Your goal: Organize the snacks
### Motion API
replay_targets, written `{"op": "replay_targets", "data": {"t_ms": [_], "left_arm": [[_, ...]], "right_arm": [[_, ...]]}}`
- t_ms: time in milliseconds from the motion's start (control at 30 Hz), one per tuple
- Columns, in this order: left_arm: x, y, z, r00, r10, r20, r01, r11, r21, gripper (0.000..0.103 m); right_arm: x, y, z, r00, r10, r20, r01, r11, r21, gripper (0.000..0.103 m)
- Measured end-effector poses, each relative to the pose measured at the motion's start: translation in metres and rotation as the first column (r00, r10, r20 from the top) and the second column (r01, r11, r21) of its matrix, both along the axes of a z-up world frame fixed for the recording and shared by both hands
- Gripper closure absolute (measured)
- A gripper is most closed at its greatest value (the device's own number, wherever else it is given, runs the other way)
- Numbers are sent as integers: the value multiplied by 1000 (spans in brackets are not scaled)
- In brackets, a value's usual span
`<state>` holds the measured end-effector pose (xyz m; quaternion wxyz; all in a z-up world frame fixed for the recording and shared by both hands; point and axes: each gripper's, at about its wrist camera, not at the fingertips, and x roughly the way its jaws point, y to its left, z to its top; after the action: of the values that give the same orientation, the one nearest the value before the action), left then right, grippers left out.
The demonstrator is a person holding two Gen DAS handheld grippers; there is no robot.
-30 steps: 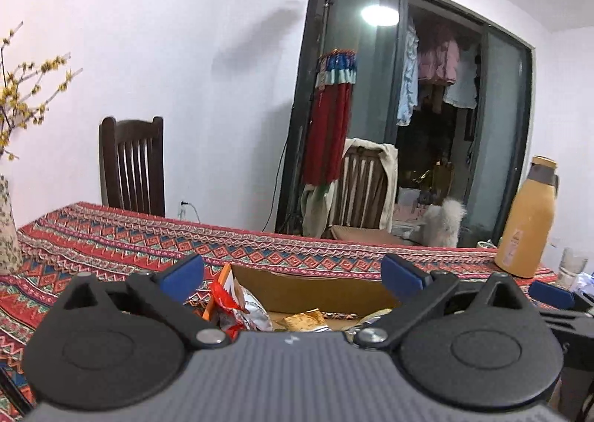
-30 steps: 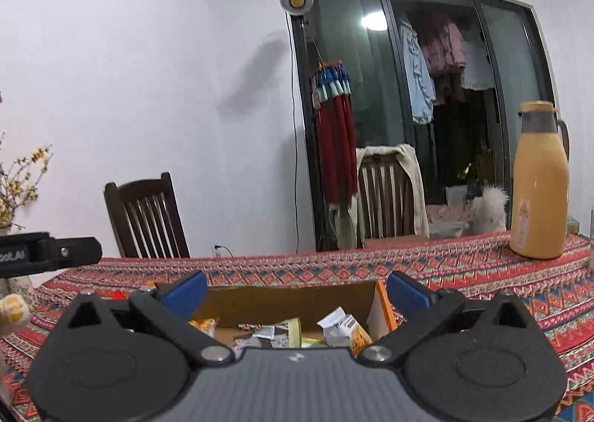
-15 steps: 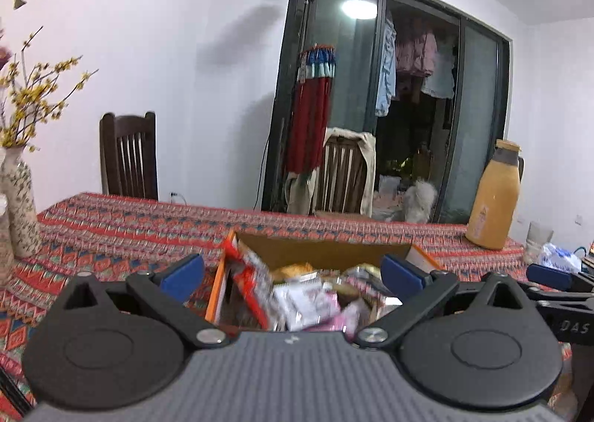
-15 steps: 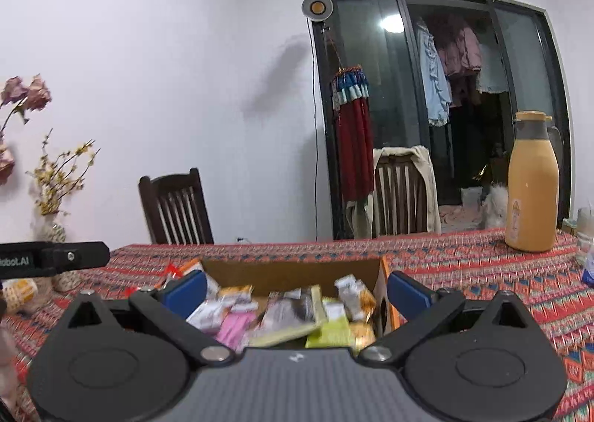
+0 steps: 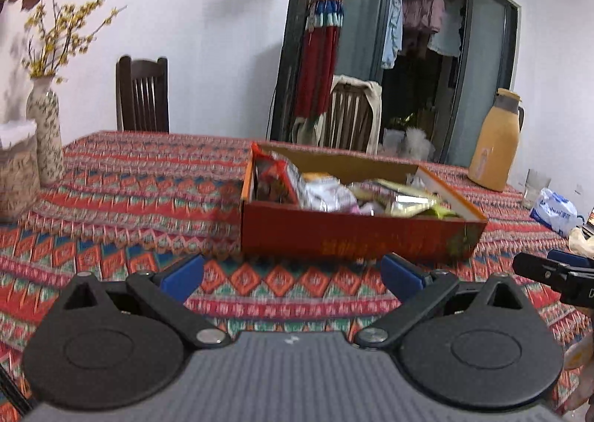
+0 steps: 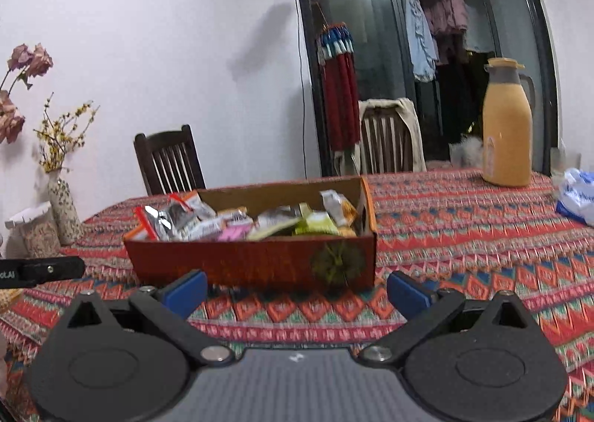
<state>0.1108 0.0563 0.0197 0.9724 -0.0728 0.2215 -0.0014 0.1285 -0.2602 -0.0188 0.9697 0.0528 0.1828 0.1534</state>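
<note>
Centrally on the patterned tablecloth, one red cardboard box of snack packets is seen; two grippers, left gripper and right gripper, are spread empty.

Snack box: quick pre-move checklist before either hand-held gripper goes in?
1. Left hand-held gripper open and holding nothing: ok.
2. Right hand-held gripper open and holding nothing: ok.
3. Snack box flat on the tablecloth, top open: ok.
4. Snacks reachable from above: ok, piled level with the rim.
5. Single packet easy to isolate: cannot tell, the packets overlap and the image is blurred.
6. Thermos and plastic bag clear of the box: ok, both well to its right.
</note>
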Motion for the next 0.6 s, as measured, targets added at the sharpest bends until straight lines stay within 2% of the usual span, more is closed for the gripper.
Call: {"op": "replay_targets", "data": {"t_ms": [267,600], "left_arm": [[-16,-3,-9,1000,-19,-24,18,1000,-12,0],[-23,-8,-16,998,-38,-42,38,999,-13,0]], "right_arm": [[-15,-1,-18,999,-4,-53,4,1000,-6,0],[-19,4,-20,997,4,-73,-5,1000,-9,0]]}}
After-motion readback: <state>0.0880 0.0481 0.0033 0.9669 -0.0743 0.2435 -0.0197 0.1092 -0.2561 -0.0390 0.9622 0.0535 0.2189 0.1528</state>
